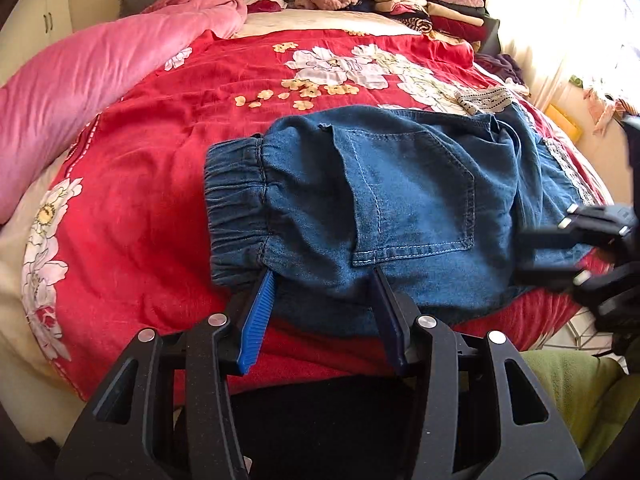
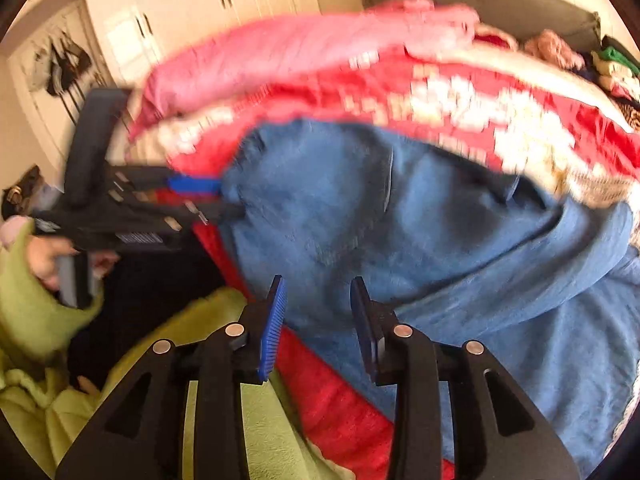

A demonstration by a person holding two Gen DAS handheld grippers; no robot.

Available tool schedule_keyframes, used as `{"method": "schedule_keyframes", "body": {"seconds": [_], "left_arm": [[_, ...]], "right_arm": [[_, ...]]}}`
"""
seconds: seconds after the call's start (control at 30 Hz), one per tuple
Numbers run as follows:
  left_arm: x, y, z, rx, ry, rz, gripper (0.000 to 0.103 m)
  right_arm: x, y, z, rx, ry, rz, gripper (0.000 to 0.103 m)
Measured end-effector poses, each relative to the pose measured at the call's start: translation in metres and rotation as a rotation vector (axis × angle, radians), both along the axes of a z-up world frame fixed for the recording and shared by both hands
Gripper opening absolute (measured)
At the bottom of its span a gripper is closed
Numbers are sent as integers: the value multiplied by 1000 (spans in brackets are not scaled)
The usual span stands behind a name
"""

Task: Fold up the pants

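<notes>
Biggest worry here is the fold coming undone. The pants [image 1: 384, 200] are lying in a folded bundle on the bed [image 1: 160, 200], on top of a red flowered blanket [image 1: 248, 72], with the elastic cuffs [image 1: 236, 204] stacked toward the left and the back pocket [image 1: 412, 196] facing up. The near edge of the bundle sits right by the edge of the bed, so if either tool drags a layer as it pulls out, I'd guess the top layer slides off the lower one or the whole thing creeps toward the edge. Denim is heavy enough to stay put, but those ribbed blue pads look grabby.

Left gripper [image 1: 324, 276]: fingers spread partway, tips right at the near edge of the pants and maybe just under the hem. The cloth lies across the gap between them, but the pads aren't pressing on it, so it isn't really holding anything.

Right gripper [image 2: 318, 284]: fingers also apart, a bit narrower than the left. The tips point into the near edge of the denim with nothing clamped. This view is badly blurred, so I can't tell whether the pads actually touch the cloth. In the left camera it shows as a dark shape over the right end of the bundle.

Another risk is that the far side looks bunched and lumpy near the lace trim [image 1: 486, 100], so the bundle may sit crooked unless it gets smoothed
</notes>
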State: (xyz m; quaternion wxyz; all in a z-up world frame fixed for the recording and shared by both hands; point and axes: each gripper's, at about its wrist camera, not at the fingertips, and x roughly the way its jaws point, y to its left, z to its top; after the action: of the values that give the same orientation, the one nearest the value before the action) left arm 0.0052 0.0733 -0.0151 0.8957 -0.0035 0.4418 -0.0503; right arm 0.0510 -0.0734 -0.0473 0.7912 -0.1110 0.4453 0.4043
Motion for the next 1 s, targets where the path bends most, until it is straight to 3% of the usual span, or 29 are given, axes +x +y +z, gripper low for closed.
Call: {"method": "schedule_keyframes", "body": {"seconds": [0.07,0.2,0.37,0.5,0.63,0.93,1.0], "left_arm": [[-1,0,-1,-8,2,-3,41],[-5,3,3,-17,-11,1,41],[-16,4,26,-37,-64,13,44],[-21,-8,46,-34,-104,-11,54],[-18,-27,54,-46,-106,-55,64],[1,-86,40,-93,-18,-198,66],[6,-96,36,-105,2,-224,59]], "right_arm": [[5,-1,-12,-18,44,-17,34],[10,-11,1,51,82,-32,35],[13,-43,34,119,8,-120,46],[24,-75,53,138,-44,-234,56],[30,-107,67,155,-91,-330,72],[49,-150,76,176,-148,-438,72],[58,-151,78,163,-150,-441,72]]}}
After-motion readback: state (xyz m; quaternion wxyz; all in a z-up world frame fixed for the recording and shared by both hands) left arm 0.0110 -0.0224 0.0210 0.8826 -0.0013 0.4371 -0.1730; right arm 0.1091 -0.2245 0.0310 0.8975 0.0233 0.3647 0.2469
